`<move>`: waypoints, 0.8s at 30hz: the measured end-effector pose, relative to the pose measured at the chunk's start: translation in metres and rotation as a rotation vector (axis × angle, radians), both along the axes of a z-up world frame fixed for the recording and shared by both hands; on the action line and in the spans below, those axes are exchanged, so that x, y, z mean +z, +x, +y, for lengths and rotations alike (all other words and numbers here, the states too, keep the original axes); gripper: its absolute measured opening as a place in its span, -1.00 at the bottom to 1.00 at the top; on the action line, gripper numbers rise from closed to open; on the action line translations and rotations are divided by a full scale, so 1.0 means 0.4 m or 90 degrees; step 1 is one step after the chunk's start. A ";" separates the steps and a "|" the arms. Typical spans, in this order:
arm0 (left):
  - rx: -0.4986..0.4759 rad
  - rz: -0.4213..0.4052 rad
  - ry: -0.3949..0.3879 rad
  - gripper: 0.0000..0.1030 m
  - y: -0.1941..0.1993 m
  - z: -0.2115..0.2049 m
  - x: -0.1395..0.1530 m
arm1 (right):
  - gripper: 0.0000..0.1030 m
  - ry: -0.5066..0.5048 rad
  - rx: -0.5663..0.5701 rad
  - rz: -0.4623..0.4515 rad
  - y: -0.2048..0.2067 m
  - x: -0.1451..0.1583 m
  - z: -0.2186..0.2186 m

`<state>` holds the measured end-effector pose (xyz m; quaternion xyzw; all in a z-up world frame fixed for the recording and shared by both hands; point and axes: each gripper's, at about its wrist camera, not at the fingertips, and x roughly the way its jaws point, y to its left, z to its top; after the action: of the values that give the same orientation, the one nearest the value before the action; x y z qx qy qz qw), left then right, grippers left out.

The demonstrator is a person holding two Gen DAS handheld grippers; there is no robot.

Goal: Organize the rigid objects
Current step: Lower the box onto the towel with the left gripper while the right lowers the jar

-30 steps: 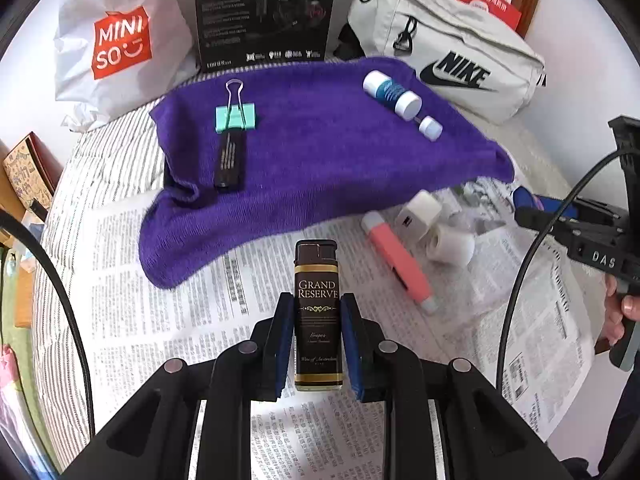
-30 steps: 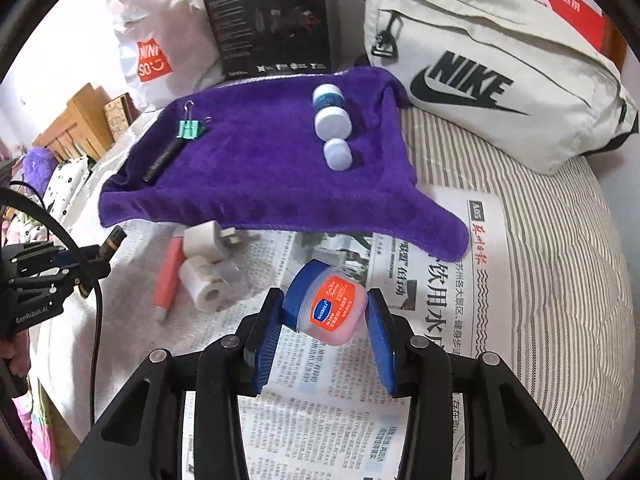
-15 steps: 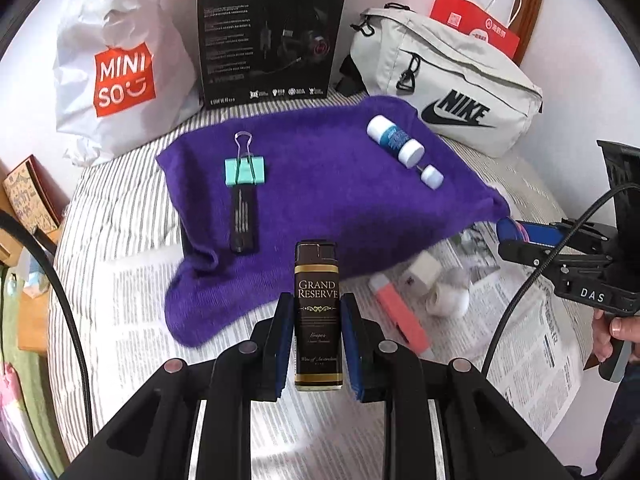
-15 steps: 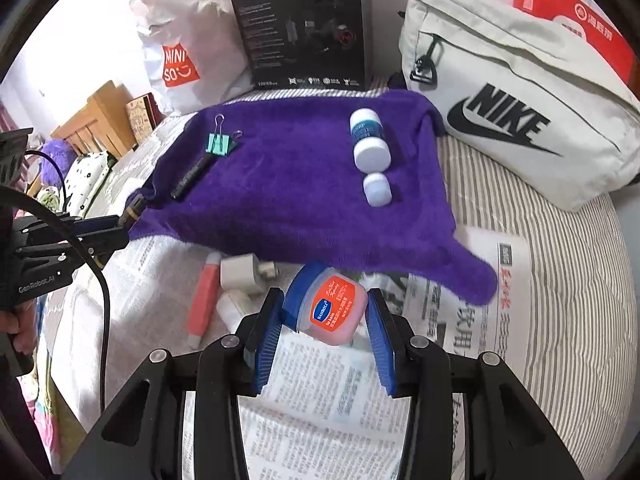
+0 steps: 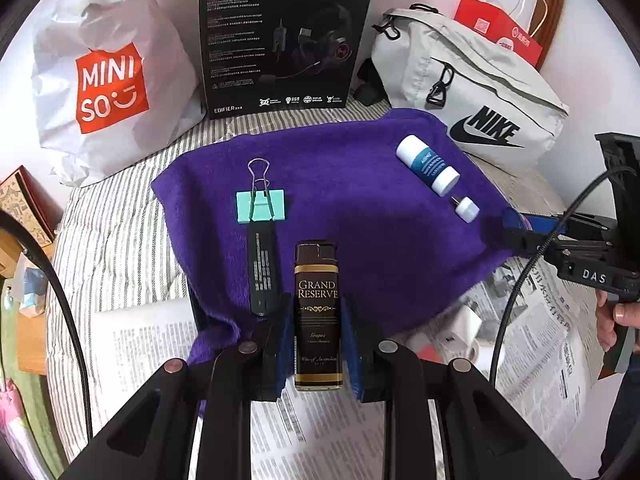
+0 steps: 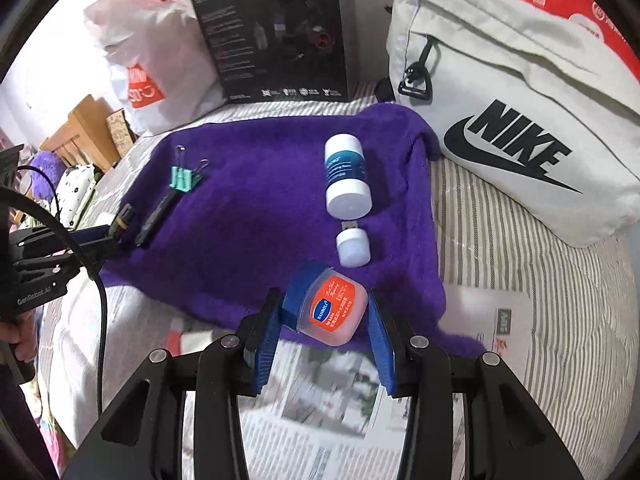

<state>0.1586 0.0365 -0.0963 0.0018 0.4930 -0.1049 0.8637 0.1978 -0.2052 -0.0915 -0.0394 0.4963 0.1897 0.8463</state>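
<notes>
My left gripper (image 5: 318, 320) is shut on a dark brown lighter (image 5: 317, 300) labelled Grand Reserve, held upright over the near edge of the purple towel (image 5: 360, 208). My right gripper (image 6: 324, 320) is shut on a small pink jar with a blue lid (image 6: 330, 308), tilted, above the towel's (image 6: 256, 216) front edge. On the towel lie a green binder clip (image 5: 261, 206), a black stick (image 5: 262, 272), a white and blue bottle (image 5: 428, 166) and a small white cap (image 5: 467, 209). The right gripper also shows at the right of the left wrist view.
Newspaper (image 5: 312, 432) covers the striped bed in front of the towel, with a white plug (image 5: 466, 324) on it. Behind stand a Miniso bag (image 5: 108, 80), a black headset box (image 5: 280, 36), a grey Nike bag (image 5: 476, 92) and a red paper bag (image 5: 496, 28).
Both grippers have carried their objects forward, from over the newspaper to the towel's near edge. The towel and the things on it now look closer and larger.
</notes>
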 end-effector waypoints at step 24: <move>-0.010 0.032 -0.019 -0.56 0.129 0.007 -0.089 | -0.19 -0.076 0.036 0.030 0.091 -0.091 0.079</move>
<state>0.2104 0.0394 -0.1318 -0.0103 0.5127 -0.1189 0.8503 0.2342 -0.1735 -0.1279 -0.0991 0.5252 0.1844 0.8248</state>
